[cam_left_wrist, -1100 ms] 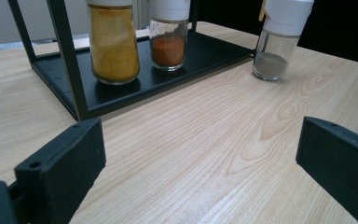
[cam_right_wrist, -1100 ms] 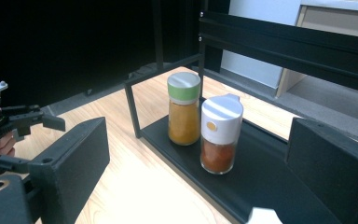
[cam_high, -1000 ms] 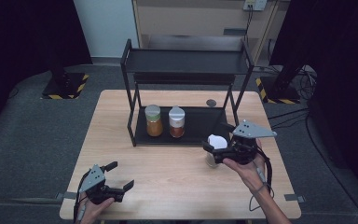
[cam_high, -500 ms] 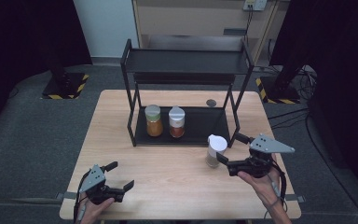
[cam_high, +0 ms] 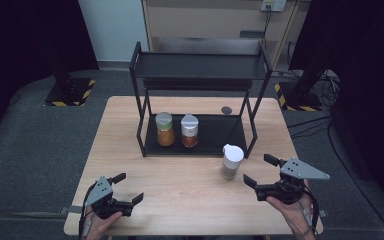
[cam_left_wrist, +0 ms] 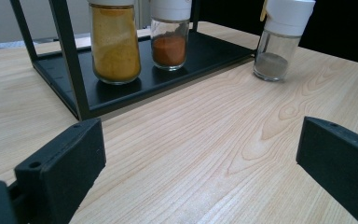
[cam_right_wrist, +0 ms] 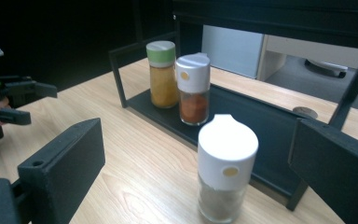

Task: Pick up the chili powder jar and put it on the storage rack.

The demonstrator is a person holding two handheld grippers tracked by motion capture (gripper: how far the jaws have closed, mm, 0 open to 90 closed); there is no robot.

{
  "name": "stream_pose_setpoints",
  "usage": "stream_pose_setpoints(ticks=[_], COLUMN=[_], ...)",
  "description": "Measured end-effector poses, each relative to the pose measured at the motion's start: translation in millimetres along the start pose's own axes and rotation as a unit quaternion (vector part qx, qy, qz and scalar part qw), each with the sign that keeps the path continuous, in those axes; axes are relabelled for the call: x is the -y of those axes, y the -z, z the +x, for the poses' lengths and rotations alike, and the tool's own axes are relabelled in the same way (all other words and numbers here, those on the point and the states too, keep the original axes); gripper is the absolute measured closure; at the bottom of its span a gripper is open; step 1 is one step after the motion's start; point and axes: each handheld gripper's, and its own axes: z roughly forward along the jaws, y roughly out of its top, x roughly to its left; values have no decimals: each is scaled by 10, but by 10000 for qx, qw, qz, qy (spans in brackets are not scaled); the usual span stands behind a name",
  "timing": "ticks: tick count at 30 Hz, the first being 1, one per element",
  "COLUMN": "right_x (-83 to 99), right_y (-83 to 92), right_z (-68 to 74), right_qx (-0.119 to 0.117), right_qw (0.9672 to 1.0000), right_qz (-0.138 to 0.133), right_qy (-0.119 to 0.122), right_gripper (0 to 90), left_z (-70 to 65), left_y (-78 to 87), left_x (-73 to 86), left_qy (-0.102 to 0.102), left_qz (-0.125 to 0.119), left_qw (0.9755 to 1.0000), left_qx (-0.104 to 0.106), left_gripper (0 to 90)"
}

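Note:
A glass shaker (cam_high: 231,161) with a white cap and a little grey powder stands upright on the table, just in front of the black rack's (cam_high: 200,66) right leg. My right gripper (cam_high: 256,170) sits a short way to its right, open; its jaws have just been opening, with nothing between them. In the right gripper view the shaker (cam_right_wrist: 226,168) stands free ahead of the jaws. On the rack's lower shelf stand a green-capped yellow spice jar (cam_high: 164,129) and a white-capped red spice jar (cam_high: 189,130). My left gripper (cam_high: 130,187) rests open near the table's front left.
The wooden table (cam_high: 130,125) has a small dark round disc (cam_high: 226,110) behind the rack. The rack's top shelf is bare. Grey floor surrounds the table, and a cabinet stands at the back.
My right gripper has let go of the white-capped shaker and drawn back to the right and toward the table's front edge. The shaker stays standing. The left gripper has not moved.

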Motion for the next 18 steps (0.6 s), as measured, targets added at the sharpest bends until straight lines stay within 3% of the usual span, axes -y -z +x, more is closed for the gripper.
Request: stream_pose_setpoints(ticks=[8,18], right_x=[153,303], right_y=[18,-14], right_z=[-24,20], right_qx=[7,113], right_qw=[9999,9997], right_qz=[48,196], right_qy=[-154,-26], right_gripper=[43,42], left_z=[1,-2], left_y=[3,4], left_x=[4,7], left_qy=[9,23], left_qz=[-19,-25], left_qw=[10000,10000], left_qx=[-6,-11], left_gripper=[0,0])
